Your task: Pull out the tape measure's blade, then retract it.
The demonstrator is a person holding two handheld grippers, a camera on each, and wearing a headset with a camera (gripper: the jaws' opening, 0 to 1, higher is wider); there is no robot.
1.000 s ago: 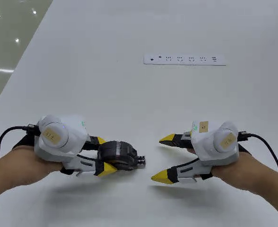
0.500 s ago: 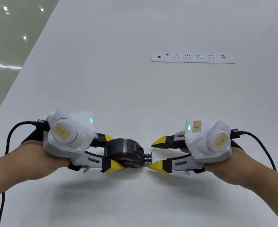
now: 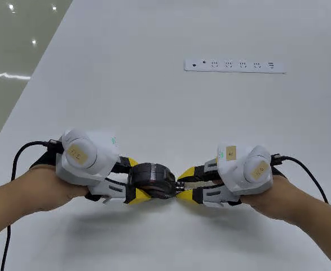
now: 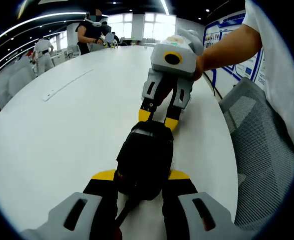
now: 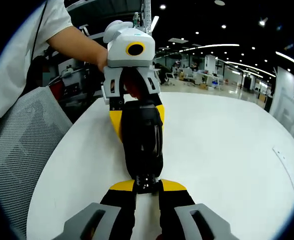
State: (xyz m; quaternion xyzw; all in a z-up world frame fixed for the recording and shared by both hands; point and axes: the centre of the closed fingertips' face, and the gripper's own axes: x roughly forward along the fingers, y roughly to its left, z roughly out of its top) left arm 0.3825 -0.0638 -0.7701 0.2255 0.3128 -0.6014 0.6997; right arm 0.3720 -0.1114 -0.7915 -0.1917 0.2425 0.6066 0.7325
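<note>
So, left claw (image 3: 136,179) pinches the tape measure (image 3: 153,179) by its case over the bench (image 3: 154,101). Right claw (image 3: 183,184) faces it nose to nose, nipped onto the blade tip (image 5: 147,184). The blade itself is hard to make out.

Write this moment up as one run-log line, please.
stage: blade tip gripped, blade not yet out | left gripper: shut on tape measure | right gripper: shut on blade tip | surface: white table

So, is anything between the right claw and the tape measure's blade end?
Nothing visible does. The right claw sits closed on the front end of the tape measure, whose case the left claw grips.
</note>
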